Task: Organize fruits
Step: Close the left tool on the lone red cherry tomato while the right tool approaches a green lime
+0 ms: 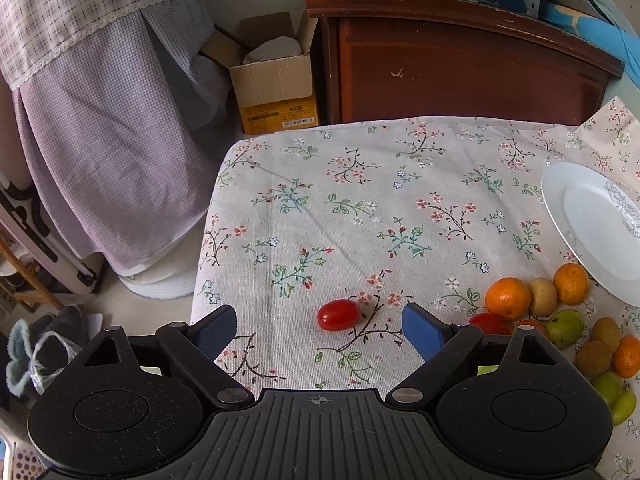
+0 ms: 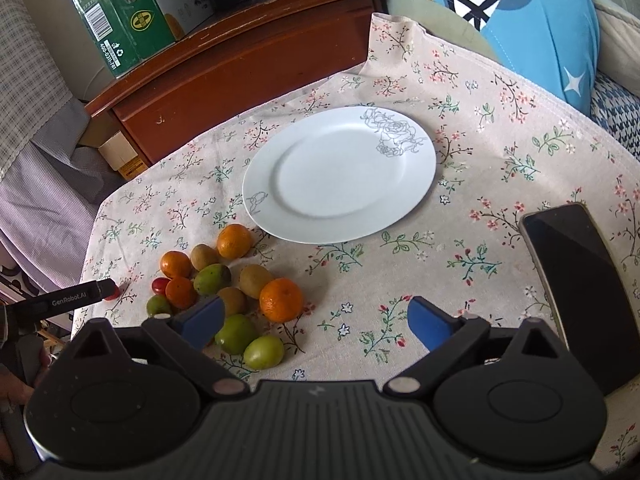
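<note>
My left gripper (image 1: 320,326) is open, its blue fingers either side of a red cherry tomato (image 1: 338,315) that lies alone on the floral cloth. A pile of fruit lies to its right: oranges (image 1: 507,298), kiwis (image 1: 543,296), green fruits (image 1: 565,328). My right gripper (image 2: 316,320) is open and empty above the cloth, with the pile at its left: an orange (image 2: 281,299), green fruits (image 2: 236,334), kiwis (image 2: 256,280), a second cherry tomato (image 2: 159,285). An empty white plate (image 2: 340,174) lies beyond. The left gripper's finger (image 2: 76,296) shows at the far left.
A dark phone (image 2: 576,292) lies on the cloth at the right. A wooden cabinet (image 1: 460,64) with cartons on top stands behind the table. A cardboard box (image 1: 276,84) and draped fabric are off the left edge. A blue cushion (image 2: 532,16) sits at the back right.
</note>
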Available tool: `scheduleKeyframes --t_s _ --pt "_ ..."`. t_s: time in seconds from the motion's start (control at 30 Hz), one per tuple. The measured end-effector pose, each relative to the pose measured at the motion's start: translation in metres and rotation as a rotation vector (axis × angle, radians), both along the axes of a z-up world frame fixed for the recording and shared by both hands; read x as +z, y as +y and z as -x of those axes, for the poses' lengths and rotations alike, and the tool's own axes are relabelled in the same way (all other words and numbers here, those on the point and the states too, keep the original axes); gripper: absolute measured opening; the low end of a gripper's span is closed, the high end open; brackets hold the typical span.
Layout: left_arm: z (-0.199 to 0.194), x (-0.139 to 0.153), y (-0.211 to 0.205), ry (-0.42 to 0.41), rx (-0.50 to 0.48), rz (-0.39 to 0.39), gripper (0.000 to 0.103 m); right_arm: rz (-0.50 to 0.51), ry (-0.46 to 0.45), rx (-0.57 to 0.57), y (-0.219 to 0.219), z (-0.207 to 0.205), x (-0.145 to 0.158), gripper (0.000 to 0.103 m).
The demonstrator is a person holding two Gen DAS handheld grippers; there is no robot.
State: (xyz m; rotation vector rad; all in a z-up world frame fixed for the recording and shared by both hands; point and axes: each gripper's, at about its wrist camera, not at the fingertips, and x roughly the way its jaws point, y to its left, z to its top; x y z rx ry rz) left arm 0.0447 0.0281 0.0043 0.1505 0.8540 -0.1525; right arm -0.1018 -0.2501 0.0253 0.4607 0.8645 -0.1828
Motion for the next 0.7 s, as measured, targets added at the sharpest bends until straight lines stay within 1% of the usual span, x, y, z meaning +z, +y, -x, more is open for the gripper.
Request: scheduleKeyframes --t_s 0.07,0.1,0.2,0.3,0.37,0.43,0.5,0.57,0.6,0.7 --pt "-0.002 -0.003 -0.001 0.001 -0.002 0.0 0.083 -0.008 0.002 0.002 0.001 -0.001 -0.002 0.095" --pt "-0.003 -0.004 0.0 0.004 0.0 0.014 0.079 -0.01 0.004 0.004 0.002 -0.001 -0.003 0.095" --pt "-0.006 -0.005 0.002 0.0 0.019 0.032 0.078 -0.013 0.012 0.013 0.004 -0.002 -0.004 0.095" --pt "-0.007 -0.007 0.001 0.005 0.022 0.022 0.069 -0.016 0.014 0.018 0.005 -0.004 -0.005 0.095" --pt "-0.006 -0.008 0.0 0.006 0.023 0.016 0.067 -0.02 0.012 0.019 0.006 -0.004 -0.005 0.095" --pt "-0.007 -0.01 0.001 0.015 0.018 0.028 0.058 -0.02 0.014 0.016 0.006 -0.004 -0.005 0.095" --pt "-0.007 -0.011 0.001 0.016 0.017 0.039 0.055 -0.021 0.021 0.01 0.005 -0.004 -0.006 0.095" --pt "-0.008 -0.013 -0.001 0.019 0.008 0.036 0.047 -0.029 0.024 0.003 0.003 -0.005 -0.007 0.095" --pt "-0.008 -0.015 -0.002 0.027 0.004 0.035 0.041 -0.034 0.024 0.001 0.002 -0.004 -0.007 0.095" --pt "-0.008 -0.017 -0.002 0.029 0.006 0.041 0.037 -0.037 0.028 0.0 0.001 -0.004 -0.009 0.092"
